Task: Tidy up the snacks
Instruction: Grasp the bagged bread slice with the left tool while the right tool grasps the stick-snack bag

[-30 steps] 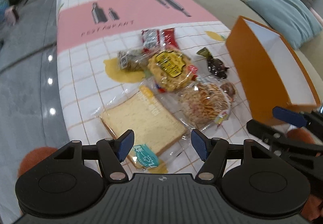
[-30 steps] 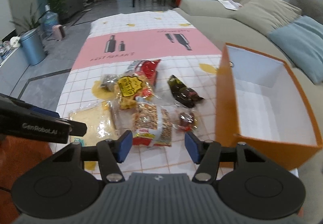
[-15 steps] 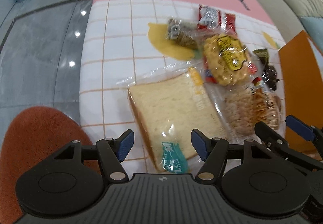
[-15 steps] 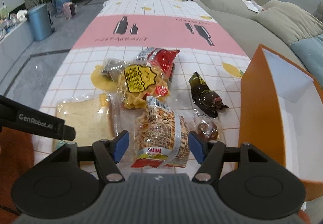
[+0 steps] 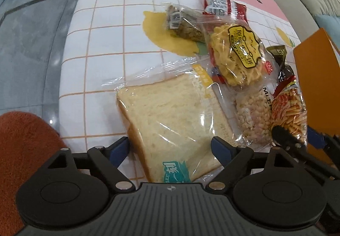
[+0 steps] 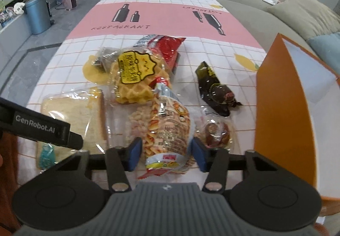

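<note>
We're at pick-up step. Right gripper [image 6: 165,153] jaws apart, straddling chips [image 6: 167,129], pads not quite pressing. Left gripper [image 5: 170,151] jaws apart around bread [image 5: 170,119]. Next, we reckon: squeeze chips gently, lift, carry right into box [image 6: 282,108]. Waffles [image 6: 136,78] further back.

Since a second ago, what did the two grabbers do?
Both came down and forward. The left gripper now straddles the wrapped slice of white bread; the right gripper has closed in around the striped bag of snack sticks, jaws seemingly not yet clamped. The waffle pack, dark candy wrapper and orange box stayed put.
</note>
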`<state>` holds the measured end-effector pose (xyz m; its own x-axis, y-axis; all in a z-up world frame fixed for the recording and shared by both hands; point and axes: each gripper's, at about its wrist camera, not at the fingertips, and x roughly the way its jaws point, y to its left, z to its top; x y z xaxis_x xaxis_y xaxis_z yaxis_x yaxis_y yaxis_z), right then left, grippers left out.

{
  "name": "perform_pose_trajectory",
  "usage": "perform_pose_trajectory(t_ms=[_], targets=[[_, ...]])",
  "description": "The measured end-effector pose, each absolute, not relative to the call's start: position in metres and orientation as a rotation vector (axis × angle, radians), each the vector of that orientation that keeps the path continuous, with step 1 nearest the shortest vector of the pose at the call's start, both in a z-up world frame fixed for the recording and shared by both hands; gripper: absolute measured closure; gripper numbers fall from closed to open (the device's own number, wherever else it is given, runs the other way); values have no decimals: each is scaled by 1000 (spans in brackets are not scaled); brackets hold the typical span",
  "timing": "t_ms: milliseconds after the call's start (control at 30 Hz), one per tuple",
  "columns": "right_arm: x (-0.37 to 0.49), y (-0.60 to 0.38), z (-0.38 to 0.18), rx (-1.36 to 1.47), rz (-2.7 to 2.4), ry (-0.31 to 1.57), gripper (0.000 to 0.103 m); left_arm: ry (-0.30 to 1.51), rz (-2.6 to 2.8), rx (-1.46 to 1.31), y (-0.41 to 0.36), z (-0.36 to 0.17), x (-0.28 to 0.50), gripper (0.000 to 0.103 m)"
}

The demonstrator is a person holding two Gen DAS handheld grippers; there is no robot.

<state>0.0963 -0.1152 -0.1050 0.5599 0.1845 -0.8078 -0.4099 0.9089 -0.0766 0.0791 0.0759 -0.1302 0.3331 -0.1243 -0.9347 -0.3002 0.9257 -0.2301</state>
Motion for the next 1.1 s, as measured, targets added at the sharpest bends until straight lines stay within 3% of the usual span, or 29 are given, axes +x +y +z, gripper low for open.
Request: perform_pose_trajectory(t_ms=[67, 167, 233, 333, 533, 800, 1100], targets=[[97, -122, -101, -238, 351, 914, 66, 1231, 113, -409, 77, -130, 78, 9], [92, -129, -87, -211, 354, 890, 69, 1213, 110, -413, 80, -126, 74, 23], [86, -131, -75, -192, 381, 868, 69, 1201, 113, -413, 82, -121, 72, 41], [75, -130, -64, -142, 442, 867, 70, 1179, 113, -413, 82, -112, 69, 60], [67, -125, -84, -64, 505, 989, 70, 1097, 81, -364, 73, -88, 58, 79], [59, -136, -90, 31, 504, 1040, 70, 1018, -12, -271, 48, -60, 50, 85], [35, -166, -83, 124, 475, 1088, 71, 978, -186, -208, -1, -40, 54, 85]])
